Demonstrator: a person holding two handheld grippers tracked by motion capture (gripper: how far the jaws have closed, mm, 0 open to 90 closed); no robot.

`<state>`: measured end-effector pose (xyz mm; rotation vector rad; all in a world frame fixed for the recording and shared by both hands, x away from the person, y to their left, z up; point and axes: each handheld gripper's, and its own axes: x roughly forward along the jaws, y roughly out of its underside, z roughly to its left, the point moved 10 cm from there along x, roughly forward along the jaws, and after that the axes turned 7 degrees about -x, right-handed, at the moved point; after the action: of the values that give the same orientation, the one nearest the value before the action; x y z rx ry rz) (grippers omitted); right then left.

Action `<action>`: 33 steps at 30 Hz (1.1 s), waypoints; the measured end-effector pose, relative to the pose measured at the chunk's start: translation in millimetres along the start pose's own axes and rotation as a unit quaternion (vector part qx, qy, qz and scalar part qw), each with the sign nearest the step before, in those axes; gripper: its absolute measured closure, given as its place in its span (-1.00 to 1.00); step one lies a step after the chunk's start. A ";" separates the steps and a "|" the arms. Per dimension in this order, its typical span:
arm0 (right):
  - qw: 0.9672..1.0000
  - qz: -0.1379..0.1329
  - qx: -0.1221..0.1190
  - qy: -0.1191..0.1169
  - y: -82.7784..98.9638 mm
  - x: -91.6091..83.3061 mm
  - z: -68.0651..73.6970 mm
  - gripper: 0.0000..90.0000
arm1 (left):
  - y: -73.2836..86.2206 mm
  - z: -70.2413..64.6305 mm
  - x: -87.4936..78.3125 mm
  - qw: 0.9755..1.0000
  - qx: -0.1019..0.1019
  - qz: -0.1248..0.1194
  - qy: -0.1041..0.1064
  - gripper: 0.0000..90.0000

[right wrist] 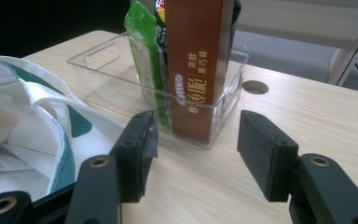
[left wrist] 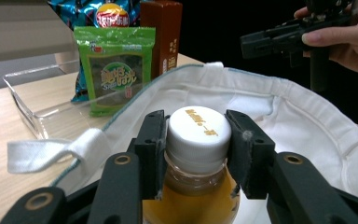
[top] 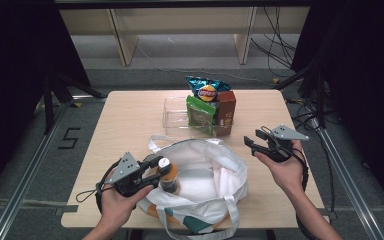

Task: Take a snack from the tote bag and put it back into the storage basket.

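A bottle of amber drink with a white cap (left wrist: 198, 133) stands upright in the mouth of a white tote bag (top: 215, 175). My left gripper (top: 161, 170) is shut on the bottle (top: 168, 176), its pads (left wrist: 151, 144) pressing both sides of the cap. My right gripper (top: 252, 138) hovers open to the right of the bag with nothing between its jaws. In the right gripper view it (right wrist: 196, 140) faces a brown snack box (right wrist: 196, 65) inside a clear plastic bin (right wrist: 107, 65).
The clear bin (top: 172, 117) at the table's middle back holds a green packet (top: 200, 114), the brown box (top: 226, 110) and a blue chips bag (top: 206, 90). Bare wooden table (top: 125, 130) lies left of the bin. A cable hole (right wrist: 255, 87) sits behind the bin.
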<state>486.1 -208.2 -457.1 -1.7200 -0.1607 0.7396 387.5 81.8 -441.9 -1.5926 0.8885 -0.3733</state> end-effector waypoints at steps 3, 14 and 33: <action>1.000 0.011 0.008 -0.006 1.6 -1.4 1.6 0.04 | -5.1 -0.4 -0.5 1.000 0.003 -0.005 0.001 0.32; 1.000 0.005 0.013 -0.003 1.3 -1.4 0.6 0.04 | -20.8 -3.2 -2.2 1.000 0.001 -0.015 0.007 0.32; 1.000 0.007 0.015 -0.010 2.4 -3.1 1.6 0.03 | -49.6 -2.4 -2.1 0.999 0.005 -0.036 0.006 0.32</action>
<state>482.2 -209.0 -458.2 -1.6869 -0.1509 0.7671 401.0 81.4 -394.1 -1.6182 0.8397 -0.4381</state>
